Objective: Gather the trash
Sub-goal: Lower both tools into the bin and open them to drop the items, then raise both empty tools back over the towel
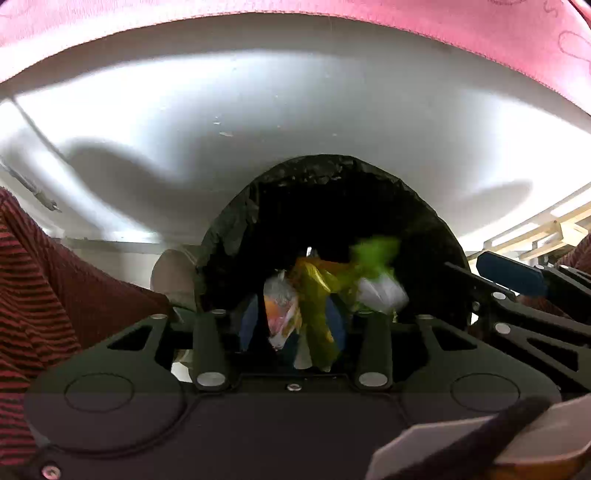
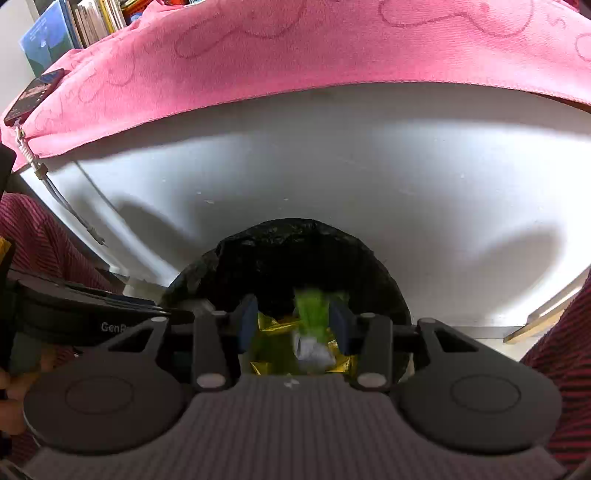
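Note:
A black-lined trash bin (image 1: 332, 199) (image 2: 295, 254) sits below both grippers. My left gripper (image 1: 291, 325) is open over the bin's mouth. A clear-and-orange wrapper (image 1: 280, 314) and a yellow foil wrapper (image 1: 314, 317) hang loose in the gap between its blue pads. My right gripper (image 2: 293, 325) is open too. A green-and-white wrapper (image 2: 312, 325) (image 1: 373, 273), blurred by motion, is dropping from it toward the bin. The yellow foil wrapper (image 2: 269, 325) also shows under the right gripper. The right gripper (image 1: 476, 266) reaches in from the right in the left wrist view.
A white cabinet front (image 1: 295, 103) (image 2: 332, 166) rises behind the bin, with a pink cloth (image 2: 295, 48) draped over its top. Red striped sleeves (image 1: 33, 295) (image 2: 561, 362) flank the bin. Books (image 2: 88, 18) stand at the far upper left. A wooden frame (image 1: 546, 229) lies to the right.

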Action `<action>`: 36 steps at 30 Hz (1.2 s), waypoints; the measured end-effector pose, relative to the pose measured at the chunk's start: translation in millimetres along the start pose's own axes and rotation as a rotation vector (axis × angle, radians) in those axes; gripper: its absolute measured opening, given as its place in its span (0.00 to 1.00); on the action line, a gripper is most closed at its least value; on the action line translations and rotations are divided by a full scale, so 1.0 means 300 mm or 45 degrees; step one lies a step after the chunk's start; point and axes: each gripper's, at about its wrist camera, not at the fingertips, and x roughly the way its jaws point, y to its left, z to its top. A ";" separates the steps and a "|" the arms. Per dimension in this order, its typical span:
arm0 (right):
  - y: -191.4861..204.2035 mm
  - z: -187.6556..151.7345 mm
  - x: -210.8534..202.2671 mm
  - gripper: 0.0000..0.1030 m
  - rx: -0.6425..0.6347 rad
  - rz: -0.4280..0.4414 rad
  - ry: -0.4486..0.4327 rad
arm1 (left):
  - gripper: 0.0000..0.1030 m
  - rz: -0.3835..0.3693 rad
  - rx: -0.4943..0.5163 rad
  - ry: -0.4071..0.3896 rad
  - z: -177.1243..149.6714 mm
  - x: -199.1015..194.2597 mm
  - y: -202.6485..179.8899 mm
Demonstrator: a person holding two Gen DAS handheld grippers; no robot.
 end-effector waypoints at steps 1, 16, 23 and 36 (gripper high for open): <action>0.001 -0.001 0.001 0.60 0.000 0.001 -0.001 | 0.44 0.000 -0.001 -0.002 0.001 -0.002 0.000; 0.009 0.041 -0.058 0.70 -0.008 0.010 -0.070 | 0.61 0.023 0.061 -0.119 0.028 -0.102 -0.016; -0.003 0.106 -0.153 0.75 -0.015 -0.004 -0.203 | 0.65 0.008 0.086 -0.276 0.061 -0.225 -0.046; -0.073 0.247 -0.356 0.83 0.023 0.117 -0.521 | 0.71 -0.150 0.112 -0.644 0.142 -0.520 -0.030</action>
